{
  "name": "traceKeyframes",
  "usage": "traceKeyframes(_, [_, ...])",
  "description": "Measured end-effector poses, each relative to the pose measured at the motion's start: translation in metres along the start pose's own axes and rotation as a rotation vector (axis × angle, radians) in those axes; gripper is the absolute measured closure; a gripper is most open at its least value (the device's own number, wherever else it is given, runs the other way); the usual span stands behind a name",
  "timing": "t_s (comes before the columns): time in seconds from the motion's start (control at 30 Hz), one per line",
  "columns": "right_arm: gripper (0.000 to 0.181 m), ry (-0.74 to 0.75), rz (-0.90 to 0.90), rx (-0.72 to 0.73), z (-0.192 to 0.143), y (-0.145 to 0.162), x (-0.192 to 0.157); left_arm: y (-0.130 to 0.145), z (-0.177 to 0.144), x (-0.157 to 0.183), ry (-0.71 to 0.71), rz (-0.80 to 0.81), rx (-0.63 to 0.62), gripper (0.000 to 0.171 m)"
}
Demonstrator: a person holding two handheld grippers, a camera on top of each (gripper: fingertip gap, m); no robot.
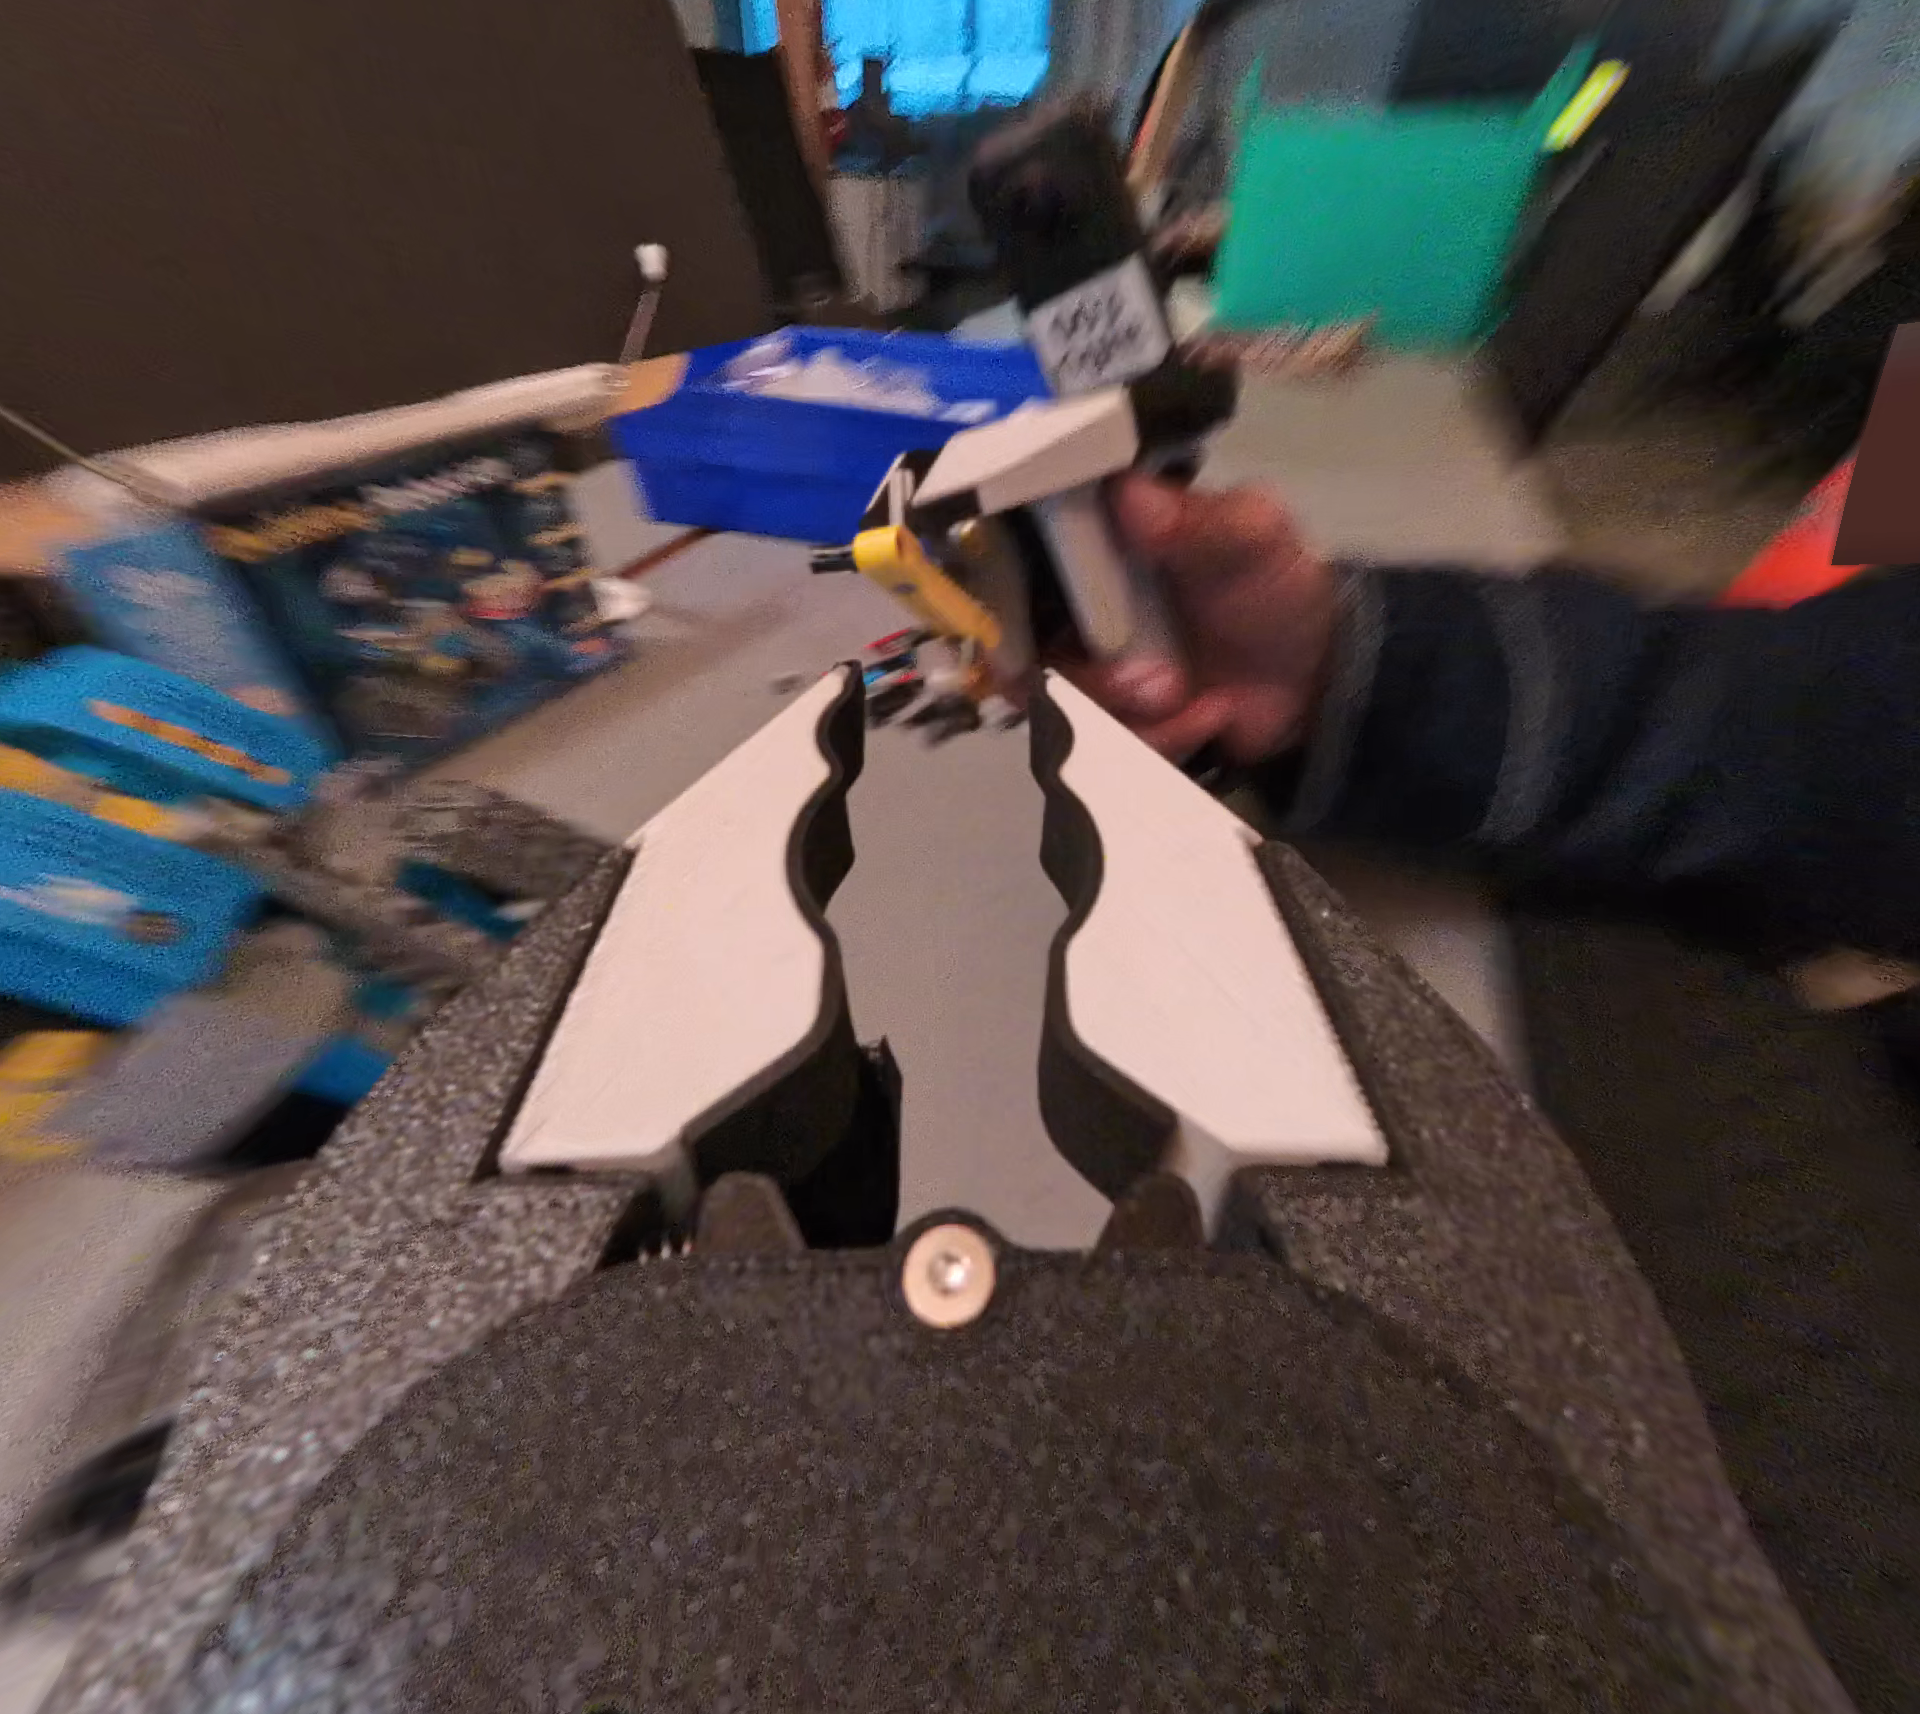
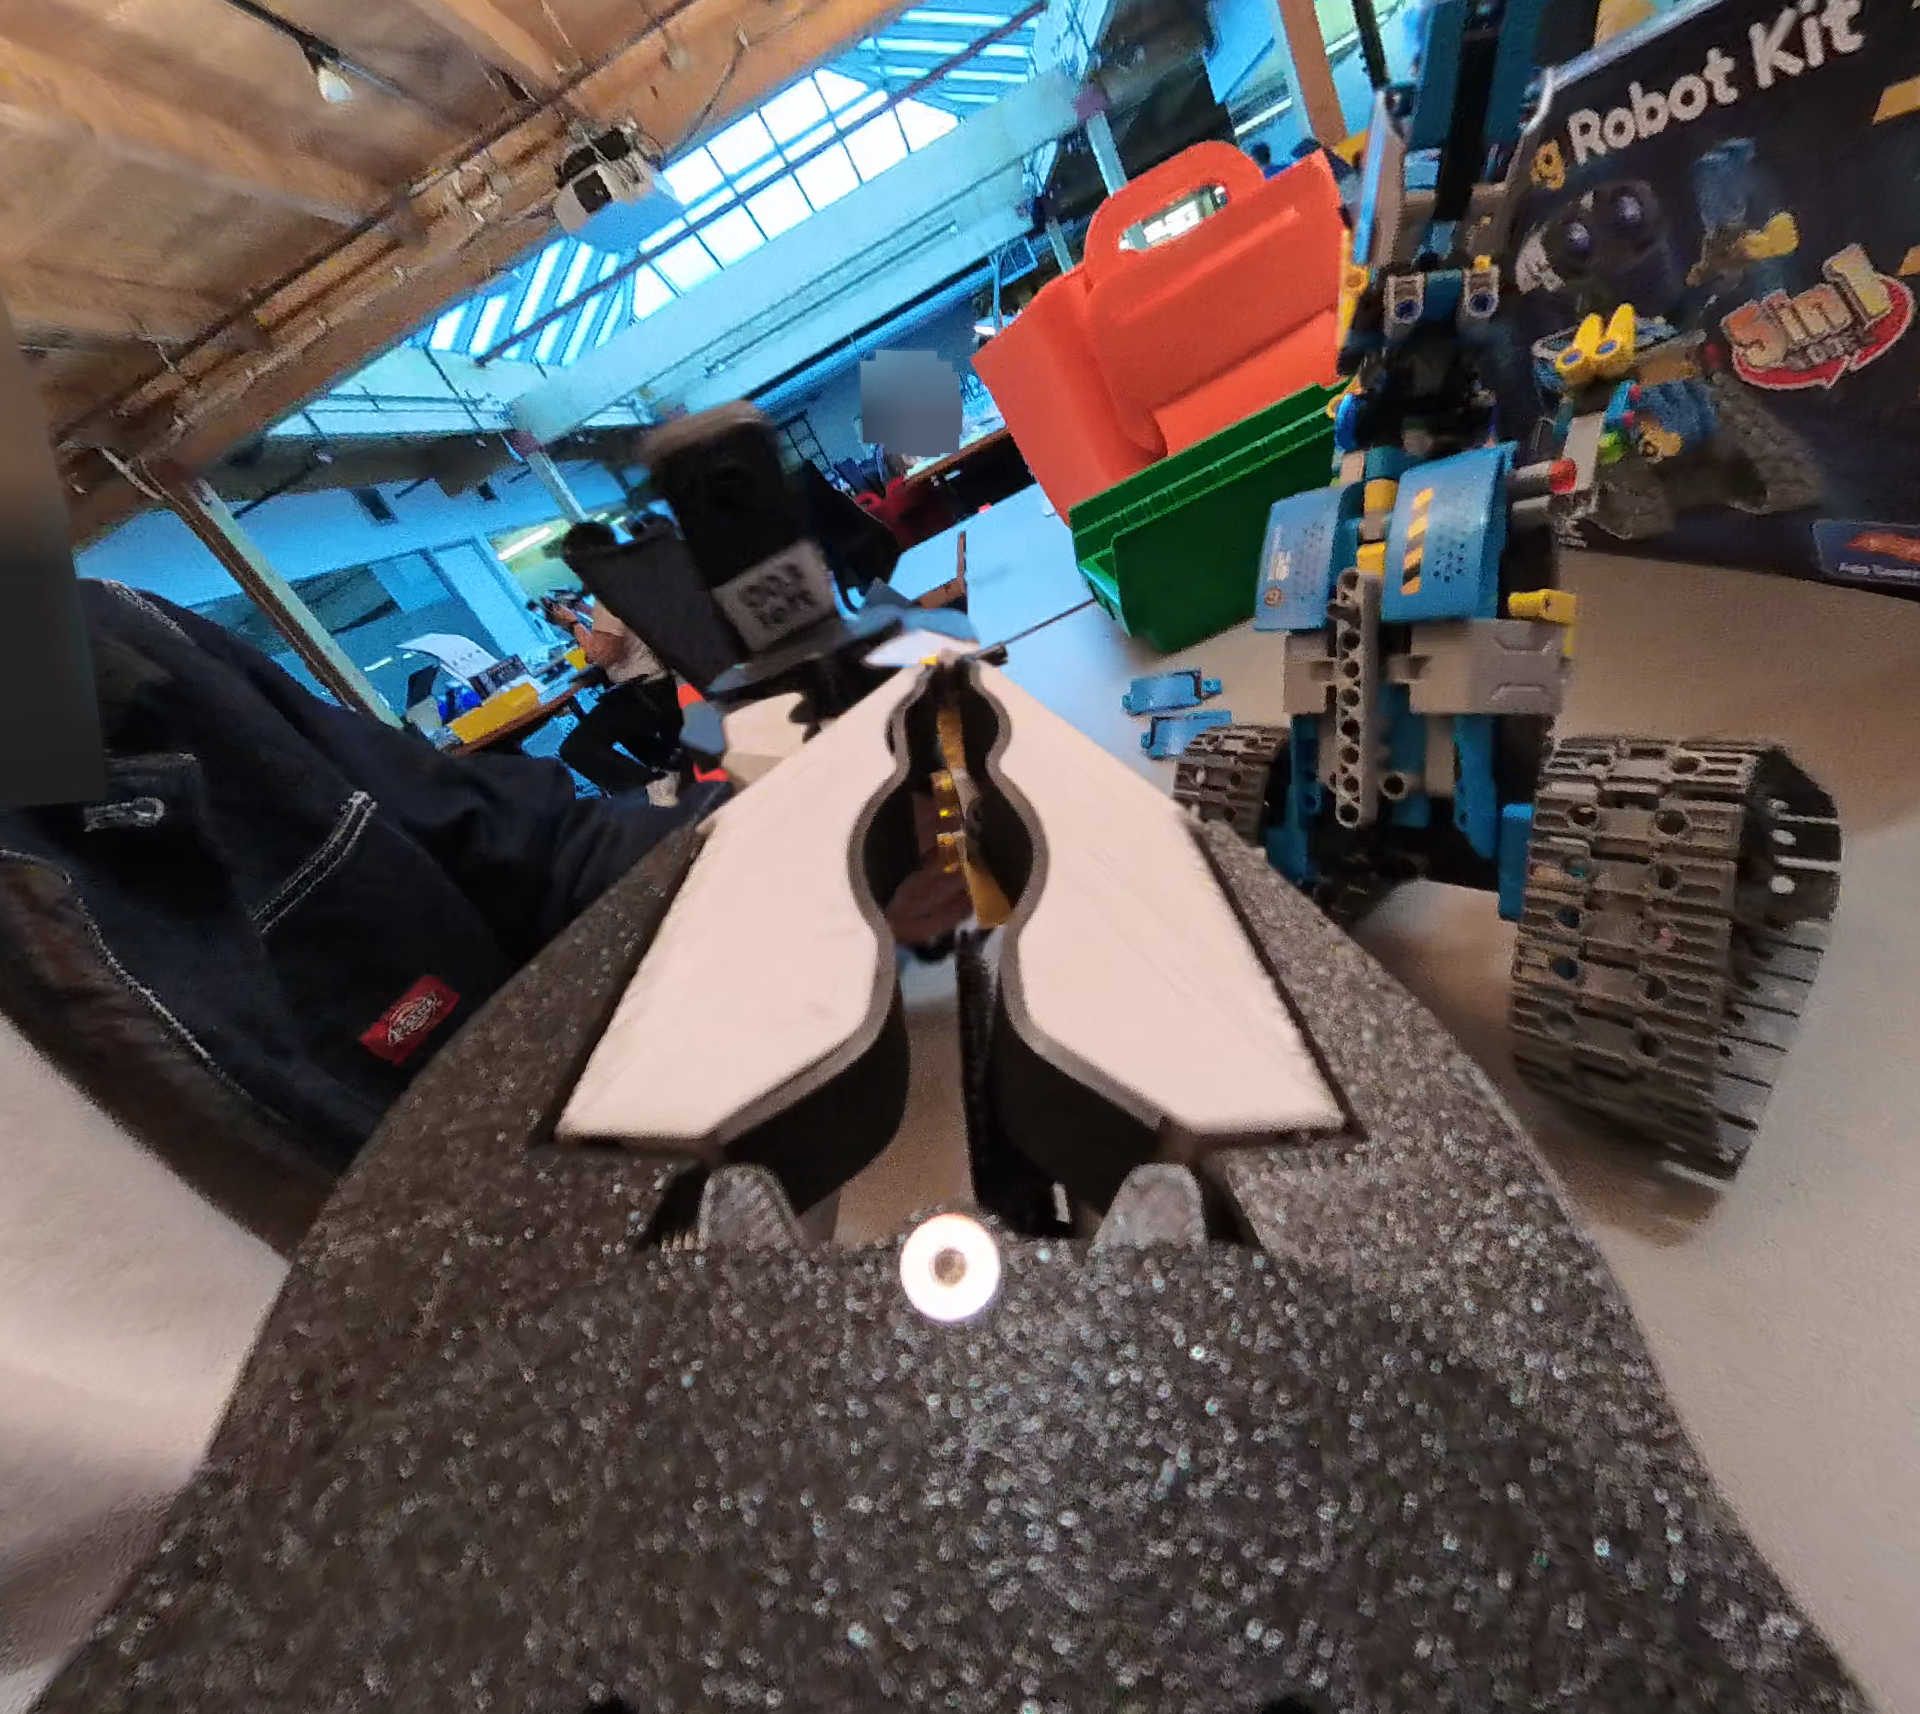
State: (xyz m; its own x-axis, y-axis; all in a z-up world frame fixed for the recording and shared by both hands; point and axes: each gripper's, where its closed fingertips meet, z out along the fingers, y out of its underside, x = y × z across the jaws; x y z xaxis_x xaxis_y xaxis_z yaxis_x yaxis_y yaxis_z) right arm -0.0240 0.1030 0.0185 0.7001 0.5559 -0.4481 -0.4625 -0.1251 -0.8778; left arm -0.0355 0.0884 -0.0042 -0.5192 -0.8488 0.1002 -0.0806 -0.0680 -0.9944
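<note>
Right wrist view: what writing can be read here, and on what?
Dark box: large white print and a red badge, legible; I don't quote writing.
Red patch on the jacket: too small to read.
Grey tag: blurred.

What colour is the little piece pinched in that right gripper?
Yellow: the beam shows best in the left wrist view.
</note>
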Motion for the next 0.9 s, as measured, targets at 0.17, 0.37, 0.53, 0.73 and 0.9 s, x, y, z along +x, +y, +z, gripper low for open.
traceKeyframes(0.17, [0.179, -0.073, 0.030, 0.005, 0.016, 0.005, -0.017, -0.014, -0.002, 0.004, 0.146, -0.254, 0.159, 0.151])
traceKeyframes(0.37, [0.180, -0.050, 0.041, 0.037, 0.023, 0.005, -0.016, -0.023, -0.011, 0.001, 0.131, -0.235, 0.193, 0.166])
traceKeyframes(0.53, [0.181, -0.057, 0.021, -0.023, 0.020, 0.015, -0.013, -0.013, -0.013, 0.001, 0.141, -0.201, 0.106, 0.166])
traceKeyframes(0.73, [0.181, -0.071, -0.025, -0.077, 0.016, 0.021, -0.015, -0.006, -0.017, 0.003, 0.116, -0.053, 0.007, 0.166])
traceKeyframes(0.9, [0.181, 0.063, -0.041, 0.333, -0.117, -0.079, 0.010, -0.021, -0.084, -0.042, -0.012, -0.158, 0.175, 0.166])
